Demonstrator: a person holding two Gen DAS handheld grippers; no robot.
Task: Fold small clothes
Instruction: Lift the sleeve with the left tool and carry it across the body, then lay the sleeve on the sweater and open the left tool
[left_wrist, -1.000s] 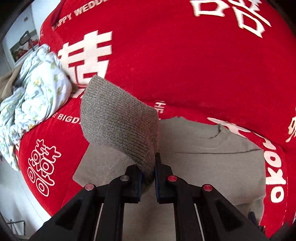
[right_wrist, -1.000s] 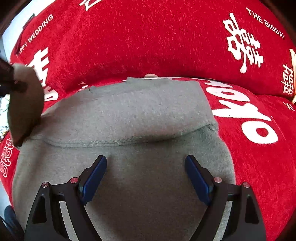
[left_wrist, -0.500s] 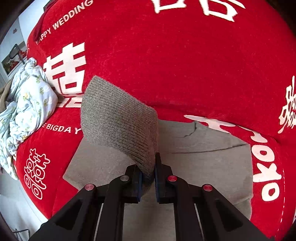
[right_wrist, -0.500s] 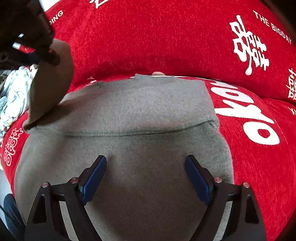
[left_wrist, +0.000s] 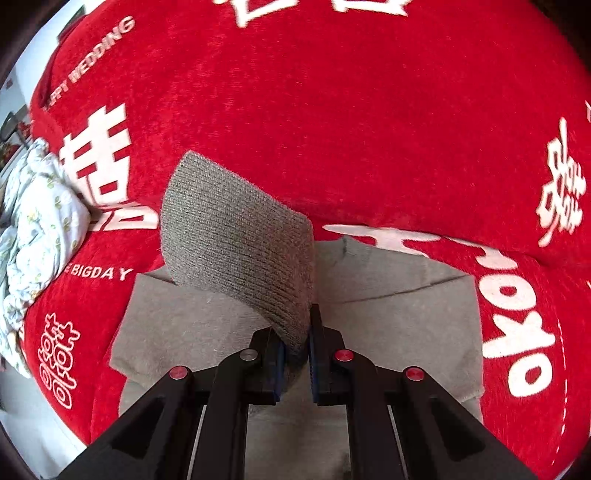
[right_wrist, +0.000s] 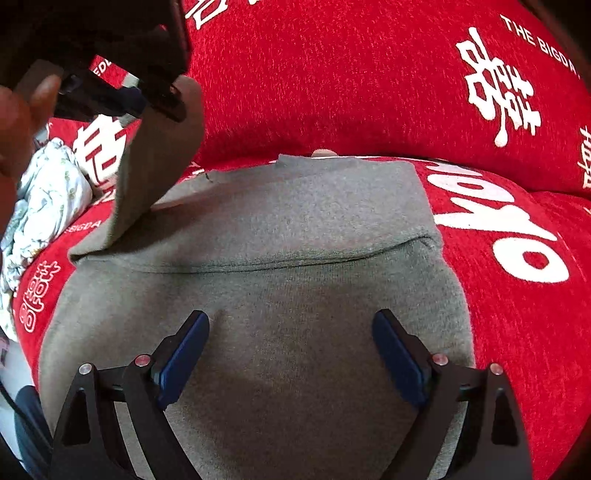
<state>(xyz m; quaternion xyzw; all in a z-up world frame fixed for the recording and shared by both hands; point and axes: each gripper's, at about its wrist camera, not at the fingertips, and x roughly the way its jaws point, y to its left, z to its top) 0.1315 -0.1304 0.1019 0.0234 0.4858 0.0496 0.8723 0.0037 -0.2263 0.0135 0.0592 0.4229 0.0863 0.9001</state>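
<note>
1. Hovering nearest the right wrist lens, the right tool (right_wrist: 290, 354) has its blue pads spread wide, having just been opening a little further; nothing lies between them, and the grey sweater (right_wrist: 280, 295) lies under them at 6 o'clock.
2. Pinching a ribbed sleeve cuff (left_wrist: 236, 243), the left tool (left_wrist: 295, 354) has its pads pressed together on the knit; in the left wrist view the cuff rises from the jaws toward 11 o'clock.
3. Lying flat on the red sofa cover (right_wrist: 332, 85), the sweater body fills the middle of the right wrist view; a horizontal edge crosses it, judged to be a part already folded over, though which part cannot be told.
4. Hanging at 10 o'clock in the right wrist view, the lifted sleeve is held above the sweater's left edge by the left tool, with part of a hand (right_wrist: 14, 122) at the frame edge.
5. Progress, as a judgement: the sleeve fold is under way, not yet laid down; further folds of the body remain.
6. Farthest, at 9 o'clock, a crumpled floral garment (left_wrist: 33, 229) waits unfolded.
</note>
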